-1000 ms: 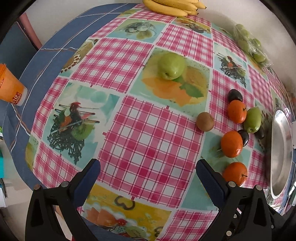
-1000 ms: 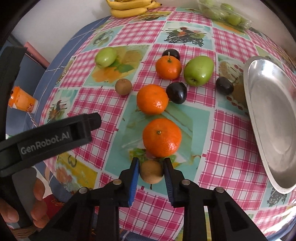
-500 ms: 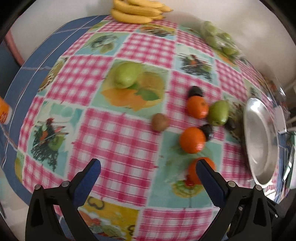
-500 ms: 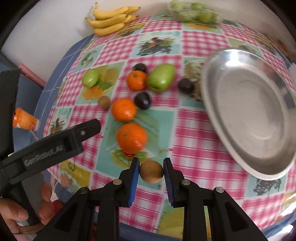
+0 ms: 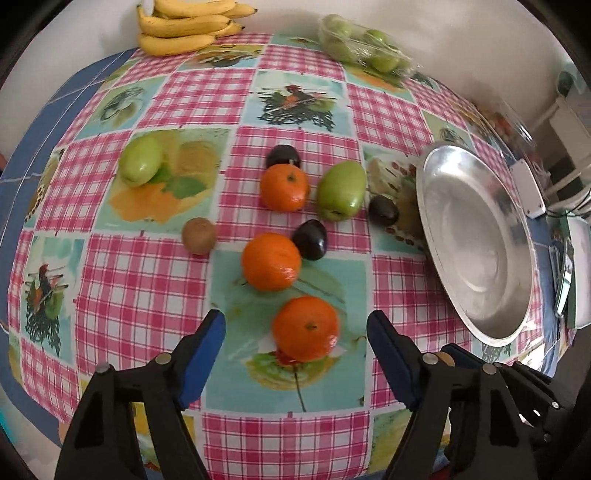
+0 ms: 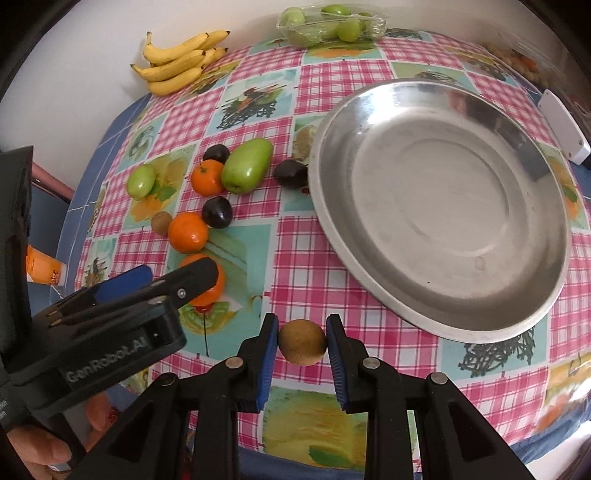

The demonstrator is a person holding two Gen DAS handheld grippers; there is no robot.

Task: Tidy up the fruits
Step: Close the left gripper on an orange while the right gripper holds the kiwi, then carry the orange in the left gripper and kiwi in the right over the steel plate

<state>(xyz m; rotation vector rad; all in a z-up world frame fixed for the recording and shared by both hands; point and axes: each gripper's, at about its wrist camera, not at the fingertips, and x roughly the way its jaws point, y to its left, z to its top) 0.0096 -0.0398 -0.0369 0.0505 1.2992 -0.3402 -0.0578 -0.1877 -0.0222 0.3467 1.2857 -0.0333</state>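
My right gripper (image 6: 301, 326) is shut on a brown kiwi (image 6: 302, 342) and holds it above the cloth, just in front of the empty metal plate (image 6: 439, 199). My left gripper (image 5: 295, 332) points down over the nearest orange (image 5: 306, 328). Its jaws are closing with the orange between them, and a gap shows on both sides. Two more oranges (image 5: 270, 260), a large green fruit (image 5: 341, 190), a smaller green fruit (image 5: 141, 164), three dark plums (image 5: 310, 239) and a second kiwi (image 5: 198, 235) lie on the checked tablecloth, left of the plate (image 5: 476, 240).
Bananas (image 5: 184, 26) and a wrapped tray of green fruits (image 5: 362, 48) lie by the far wall. An orange bottle (image 6: 42, 267) stands off the table's left side. A white box (image 6: 565, 129) sits right of the plate. A person's hand (image 6: 40, 452) holds the left gripper.
The left gripper slid right across the table until the nearest orange came between its jaws, which have narrowed. The right gripper carried the kiwi up and right, to the plate's near rim.
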